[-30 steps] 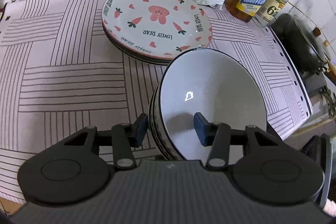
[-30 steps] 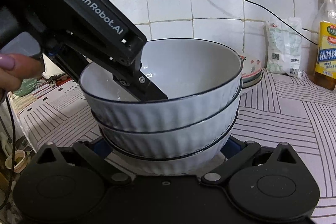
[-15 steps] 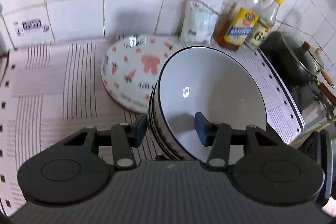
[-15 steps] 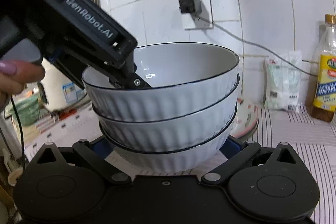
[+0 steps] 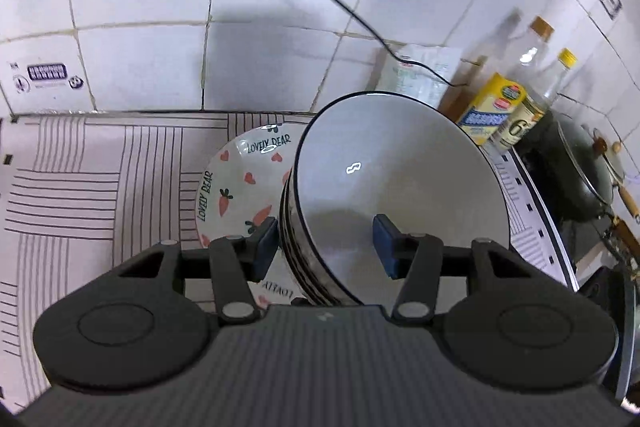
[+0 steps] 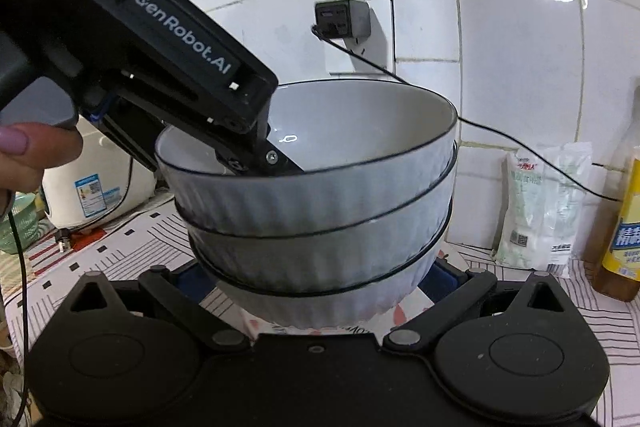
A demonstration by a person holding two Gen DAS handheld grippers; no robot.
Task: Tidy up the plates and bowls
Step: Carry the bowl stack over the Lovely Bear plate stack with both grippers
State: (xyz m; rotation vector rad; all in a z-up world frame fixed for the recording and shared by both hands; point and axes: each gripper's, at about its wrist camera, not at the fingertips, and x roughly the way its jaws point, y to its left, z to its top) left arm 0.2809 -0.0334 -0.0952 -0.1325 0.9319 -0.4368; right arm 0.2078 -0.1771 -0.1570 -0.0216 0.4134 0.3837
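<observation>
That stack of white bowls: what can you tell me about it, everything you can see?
The stack of bowls is three nested white bowls, glossy like glazed ceramic, with ribbed outer walls and thin dark rims. It is tilted and appears held above the carrot-print plate. The left gripper pinches the rim, one finger inside the top bowl. The right gripper brackets the bottom bowl; its fingertips are mostly hidden behind it.

Most of the plates [image 5: 236,187] behind the bowl stack [image 5: 400,195]; bottle [image 6: 624,227] cropped at the edge.
</observation>
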